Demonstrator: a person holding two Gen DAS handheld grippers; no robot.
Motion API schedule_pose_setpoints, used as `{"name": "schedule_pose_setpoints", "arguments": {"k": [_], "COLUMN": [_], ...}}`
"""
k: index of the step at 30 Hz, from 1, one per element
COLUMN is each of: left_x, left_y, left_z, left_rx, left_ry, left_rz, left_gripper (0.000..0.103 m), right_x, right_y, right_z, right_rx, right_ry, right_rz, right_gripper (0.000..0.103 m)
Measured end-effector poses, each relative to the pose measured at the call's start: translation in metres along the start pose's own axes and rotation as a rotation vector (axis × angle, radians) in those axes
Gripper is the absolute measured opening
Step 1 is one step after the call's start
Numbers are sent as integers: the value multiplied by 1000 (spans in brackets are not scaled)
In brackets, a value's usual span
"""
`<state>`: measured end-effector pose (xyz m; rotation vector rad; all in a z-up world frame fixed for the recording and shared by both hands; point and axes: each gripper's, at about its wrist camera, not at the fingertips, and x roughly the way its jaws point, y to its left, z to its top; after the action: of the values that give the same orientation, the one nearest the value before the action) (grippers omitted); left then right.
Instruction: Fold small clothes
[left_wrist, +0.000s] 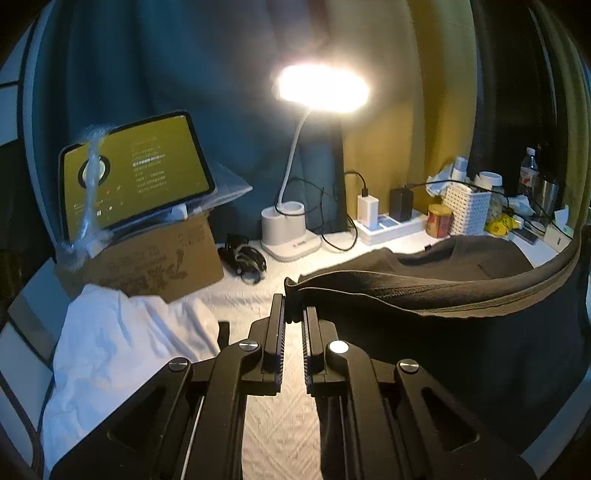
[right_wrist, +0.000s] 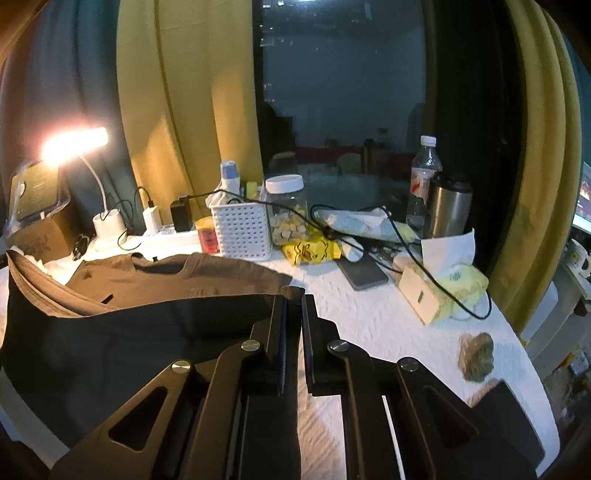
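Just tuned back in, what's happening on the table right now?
A person is folding a dark T-shirt with two handheld tongs. The left tongs pinch one bottom corner, the right tongs the other, so the hem hangs lifted between them while the collar end lies on the white table cover. A white garment sits to the left, untouched.

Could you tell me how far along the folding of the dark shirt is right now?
Done: nothing looks folded yet. In hand: the left claw and right claw each pinch a corner of the dark shirt, its near edge lifted off the table. Left: lay the fold, then the crumpled white garment.
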<state>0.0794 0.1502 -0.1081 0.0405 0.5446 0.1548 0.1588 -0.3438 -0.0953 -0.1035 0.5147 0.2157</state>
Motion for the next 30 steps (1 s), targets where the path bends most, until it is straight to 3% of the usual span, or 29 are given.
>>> {"name": "schedule_pose_setpoints", "arguments": {"k": [13, 30], "left_x": [47, 128], "left_y": [-1, 5], "left_z": [31, 59], "left_rx": [9, 49], "left_ry": [-4, 61], "left_rz": [24, 55], "left_gripper": [7, 6], "right_x": [56, 153], "right_y": [-5, 3], "right_z": [33, 72], "right_rx": [-8, -73], "right_ry": [-19, 8], "right_rz": [2, 4], "right_gripper": [9, 9]}}
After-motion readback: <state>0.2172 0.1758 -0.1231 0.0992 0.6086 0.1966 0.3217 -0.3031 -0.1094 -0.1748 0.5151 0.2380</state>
